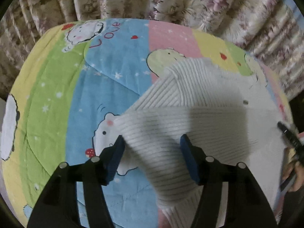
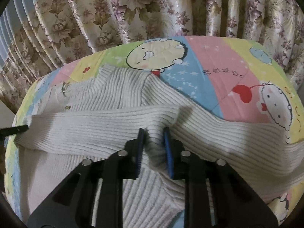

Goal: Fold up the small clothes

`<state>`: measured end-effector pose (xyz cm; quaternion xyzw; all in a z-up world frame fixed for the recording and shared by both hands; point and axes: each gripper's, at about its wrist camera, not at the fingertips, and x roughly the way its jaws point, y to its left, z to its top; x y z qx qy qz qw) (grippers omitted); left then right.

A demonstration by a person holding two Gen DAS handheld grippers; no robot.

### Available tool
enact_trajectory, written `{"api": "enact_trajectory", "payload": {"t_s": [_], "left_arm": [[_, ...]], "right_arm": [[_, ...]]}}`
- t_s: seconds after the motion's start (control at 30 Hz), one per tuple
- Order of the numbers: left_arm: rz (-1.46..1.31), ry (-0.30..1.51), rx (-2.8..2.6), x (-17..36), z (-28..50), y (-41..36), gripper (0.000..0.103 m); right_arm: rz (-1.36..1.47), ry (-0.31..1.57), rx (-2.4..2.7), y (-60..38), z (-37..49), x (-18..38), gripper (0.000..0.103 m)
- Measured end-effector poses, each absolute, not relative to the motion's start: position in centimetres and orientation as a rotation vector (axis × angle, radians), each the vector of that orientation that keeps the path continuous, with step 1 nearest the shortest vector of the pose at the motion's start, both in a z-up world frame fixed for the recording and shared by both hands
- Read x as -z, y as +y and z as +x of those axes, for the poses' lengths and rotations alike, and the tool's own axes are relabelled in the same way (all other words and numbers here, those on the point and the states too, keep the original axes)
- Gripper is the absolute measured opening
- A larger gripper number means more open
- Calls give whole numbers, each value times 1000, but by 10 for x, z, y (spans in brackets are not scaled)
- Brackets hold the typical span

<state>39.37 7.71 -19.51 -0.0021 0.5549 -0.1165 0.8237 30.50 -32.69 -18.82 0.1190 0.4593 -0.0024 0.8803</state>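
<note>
Pinching a fold of white ribbed sweater [image 2: 106,133] in our right tongs [image 2: 153,131], we are holding left tongs [image 1: 152,138] apart astride its sleeve, on cartoon quilt [image 1: 57,95].

You are working over a quilt [image 1: 57,95] striped in yellow, green, blue and pink, printed with cartoon animals, stars and red hearts. Directly behind the quilt hangs a pleated floral curtain [image 2: 133,13] in cream, brown and mauve. Left of that curtain, pale blue-grey light shows in vertical bands [image 2: 17,24].
</note>
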Motion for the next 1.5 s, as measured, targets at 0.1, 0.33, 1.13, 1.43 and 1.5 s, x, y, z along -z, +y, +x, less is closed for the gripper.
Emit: {"api": "enact_trajectory", "payload": {"t_s": [0.1,0.33,1.13,1.43,1.5], "left_arm": [[0,1170,239,193,394,78,28],[119,1151,218,184,391,86,17],[183,1011,231,188,380,3,85],[180,1023,217,199,372,38,86],[219,1014,183,194,367,28,86]], "right_arm": [[281,962,-7,-326,303,183,13],[280,949,-56,-313,297,169,13],[-7,921,-144,-234,328,191,46],[58,925,60,-327,312,189,51],[95,898,65,-332,304,178,50]]}}
